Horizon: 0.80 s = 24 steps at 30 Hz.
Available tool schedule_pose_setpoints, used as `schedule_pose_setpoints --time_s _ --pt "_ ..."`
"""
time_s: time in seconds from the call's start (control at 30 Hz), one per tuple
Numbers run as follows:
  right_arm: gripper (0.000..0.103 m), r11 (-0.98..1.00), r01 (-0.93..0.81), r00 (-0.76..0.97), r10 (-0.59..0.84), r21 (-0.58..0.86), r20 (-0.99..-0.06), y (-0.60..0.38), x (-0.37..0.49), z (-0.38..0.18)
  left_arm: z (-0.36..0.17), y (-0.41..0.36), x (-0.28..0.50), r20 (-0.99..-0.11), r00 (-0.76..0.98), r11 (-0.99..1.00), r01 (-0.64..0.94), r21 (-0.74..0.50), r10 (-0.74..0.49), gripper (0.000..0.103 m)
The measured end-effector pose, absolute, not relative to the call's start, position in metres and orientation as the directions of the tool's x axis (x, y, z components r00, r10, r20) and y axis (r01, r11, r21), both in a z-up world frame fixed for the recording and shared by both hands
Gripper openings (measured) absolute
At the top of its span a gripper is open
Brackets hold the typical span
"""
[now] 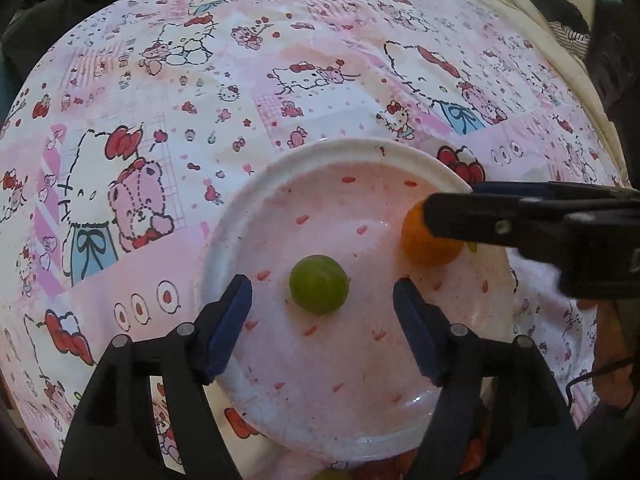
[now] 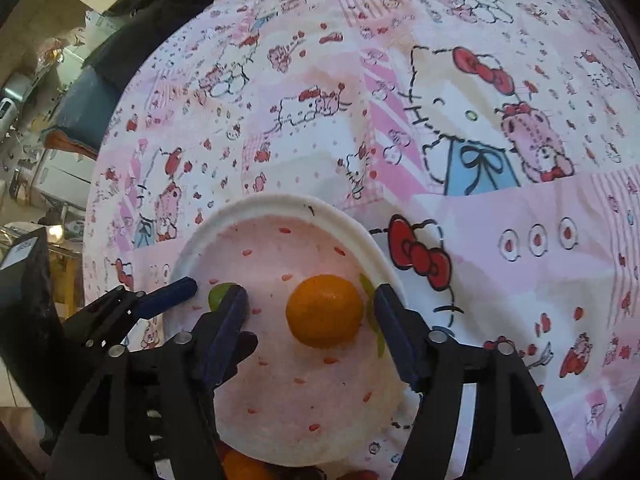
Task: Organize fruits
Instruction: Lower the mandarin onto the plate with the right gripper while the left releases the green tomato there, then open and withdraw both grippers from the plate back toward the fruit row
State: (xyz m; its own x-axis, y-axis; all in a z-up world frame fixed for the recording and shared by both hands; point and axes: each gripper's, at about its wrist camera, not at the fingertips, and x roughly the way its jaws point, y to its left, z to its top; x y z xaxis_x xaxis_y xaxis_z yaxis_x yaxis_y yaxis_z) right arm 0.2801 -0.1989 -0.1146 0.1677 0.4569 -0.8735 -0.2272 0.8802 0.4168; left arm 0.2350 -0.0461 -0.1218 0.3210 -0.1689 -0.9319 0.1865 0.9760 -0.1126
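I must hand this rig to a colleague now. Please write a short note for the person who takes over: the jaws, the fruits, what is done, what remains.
Left gripper: jaws open, standing either side of the green fruit without touching it.
Right gripper: jaws open around the orange, pads clear of it.
Both fruits lie on the plate, apart from each other, on the patterned cloth.
Done: these two fruits are placed and released.
Left: more fruit shows at the bottom edge, partly hidden below the plate; probably fetch it next. Lift both grippers straight up first.
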Motion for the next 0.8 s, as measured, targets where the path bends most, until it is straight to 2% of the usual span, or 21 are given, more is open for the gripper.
schedule_pose_setpoints --time_s 0.2,0.3,0.33,0.4,0.8 --pt "0.091 0.898 -0.212 0.242 0.429 0.384 -0.870 -0.214 0.274 -0.096 -0.108 -0.037 0.231 -0.923 0.348 0.982 0.150 -0.117 -0.164 0.071" --pt "0.103 0.904 -0.224 0.309 0.420 0.364 -0.853 -0.218 0.265 -0.082 -0.097 -0.033 0.225 -0.914 0.370 0.984 0.126 -0.129 -0.167 0.072" --pt "0.103 0.911 -0.227 0.354 0.408 0.346 -0.842 -0.220 0.260 -0.075 -0.091 -0.031 0.222 -0.909 0.381 0.984 0.118 -0.132 -0.167 0.075" --pt "0.103 0.914 -0.242 0.392 0.399 0.325 -0.829 -0.222 0.252 -0.064 -0.079 -0.029 0.215 -0.896 0.412 0.985 0.109 -0.131 -0.165 0.089" --pt "0.103 0.916 -0.258 0.468 0.397 0.308 -0.789 -0.239 0.202 -0.030 -0.030 -0.004 0.168 -0.850 0.516 0.994 0.050 -0.098 -0.110 0.090"
